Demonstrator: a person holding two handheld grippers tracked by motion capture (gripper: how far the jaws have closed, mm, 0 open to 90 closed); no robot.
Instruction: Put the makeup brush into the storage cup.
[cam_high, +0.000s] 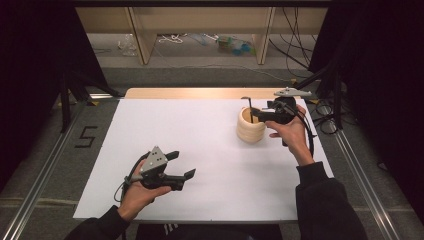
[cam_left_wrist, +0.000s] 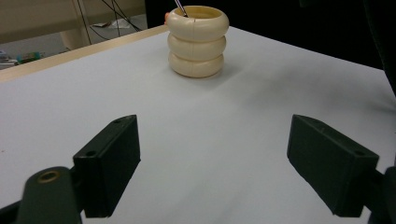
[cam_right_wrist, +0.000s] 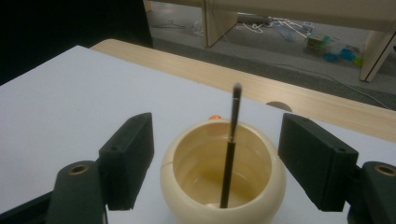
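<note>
on the matte white table (cam_high: 200, 150), ribbed cream holder (cam_high: 251, 127), thin dark stick (cam_right_wrist: 229, 154) inside, right gripper (cam_high: 255, 114) jaws apart above, left gripper (cam_high: 182, 165) jaws apart

pen (cam_right_wrist: 232, 140): tip blurred, foot hidden under holder rim | pen in left gripper view: cut off by top edge, short stub left | small orange thing (cam_right_wrist: 214, 117): mostly hidden behind cream holder (cam_right_wrist: 266, 186), too small to identify | holder base: cut by bottom edge in right gripper view
</note>
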